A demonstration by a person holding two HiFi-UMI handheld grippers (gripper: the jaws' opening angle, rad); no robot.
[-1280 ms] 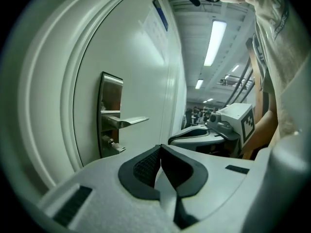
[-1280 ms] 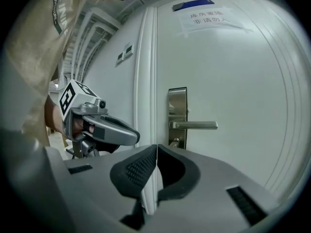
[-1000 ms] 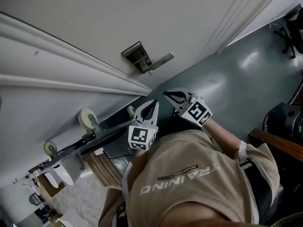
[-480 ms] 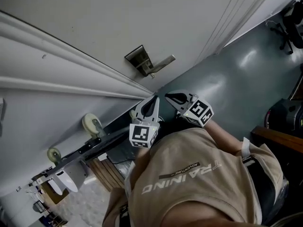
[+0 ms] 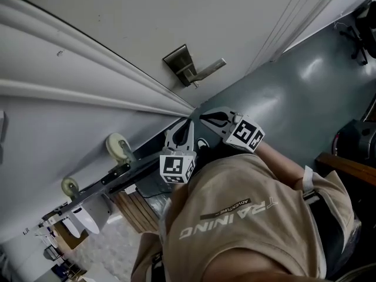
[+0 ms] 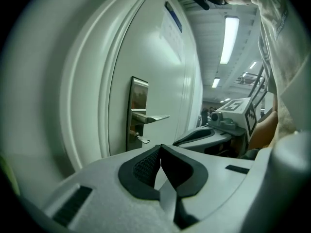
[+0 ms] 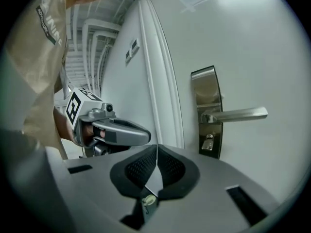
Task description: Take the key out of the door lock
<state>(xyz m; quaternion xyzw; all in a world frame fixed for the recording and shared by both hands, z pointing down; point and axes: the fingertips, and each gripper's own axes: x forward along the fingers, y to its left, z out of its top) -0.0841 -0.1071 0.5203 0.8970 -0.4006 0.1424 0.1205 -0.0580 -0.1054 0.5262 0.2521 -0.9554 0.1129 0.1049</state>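
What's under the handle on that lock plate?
The key sits just under the handle, sticking out of the lock plate. Only its outer end shows; the rest is hidden inside the plate.

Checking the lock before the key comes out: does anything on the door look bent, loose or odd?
Nothing stands out. The key sits in the lock just below the handle, the handle stands square to its metal plate, and the plate lies flat on the door. No damage shows.

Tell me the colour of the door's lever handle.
It is a silver metal lever handle, seen best in the right gripper view.
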